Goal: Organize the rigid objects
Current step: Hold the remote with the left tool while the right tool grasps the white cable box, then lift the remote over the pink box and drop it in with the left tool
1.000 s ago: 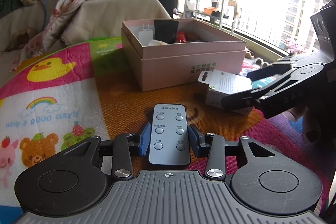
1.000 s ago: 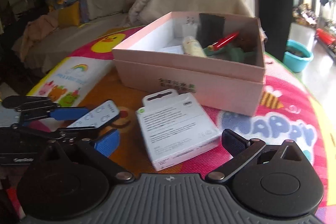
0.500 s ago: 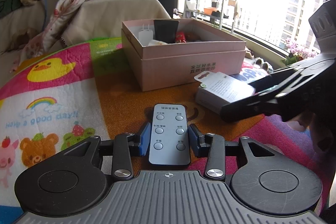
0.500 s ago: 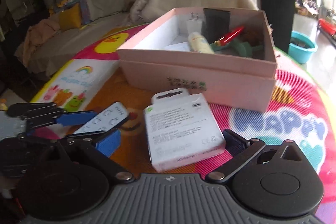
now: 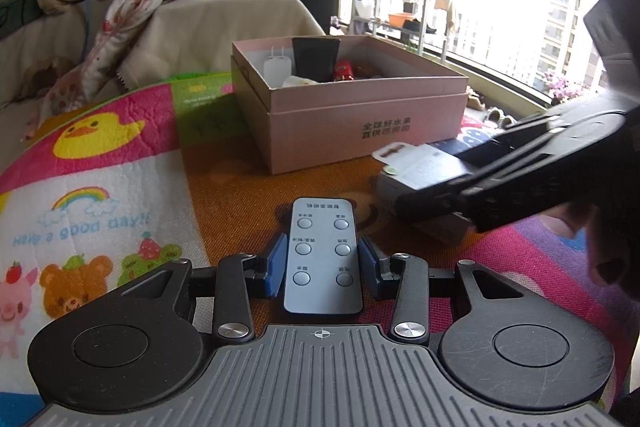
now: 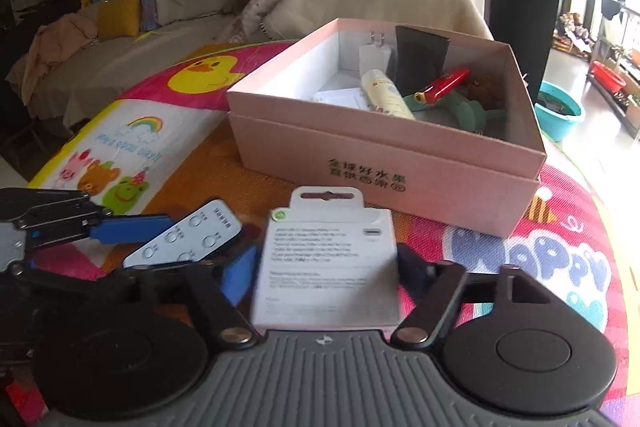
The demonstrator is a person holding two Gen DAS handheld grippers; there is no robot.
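Remote (image 5: 323, 254) sits flat on the orange patch of the play mat (image 5: 100, 187), buttons up, long axis pointing at the pink box (image 5: 360, 123). Left gripper (image 5: 323, 259) straddles its lower half, blue pads (image 5: 276, 265) against or just shy of both long edges. Looks like a side pinch, but I can't tell whether it's actually clamped or just bracketing. The remote shows no lift off the mat.

White retail carton (image 6: 328, 267) lies label up just beside the remote, on the side toward the window, hang tab toward the box. Right gripper (image 6: 326, 267) has it between its fingers; both pads look to be at the carton's side walls. That frame is motion-blurred, so firm contact isn't certain; I'd call it closing or just closed.

Both items lie near the box's front wall, printed side facing the grippers. Box is open-topped and already holds a white plug adapter (image 6: 374, 53), a black pouch (image 6: 420, 57), a cream tube (image 6: 386, 95), a red item (image 6: 442, 87) and something green (image 6: 466, 113). Free floor is at the box's near-left corner, so that's the likely drop zone.

My read: both grasps run along the narrow width so each item can go in flat. Risk: the grippers are close together, with the right one's finger crossing over the carton near the remote. Lifting one at a time would avoid a clash.
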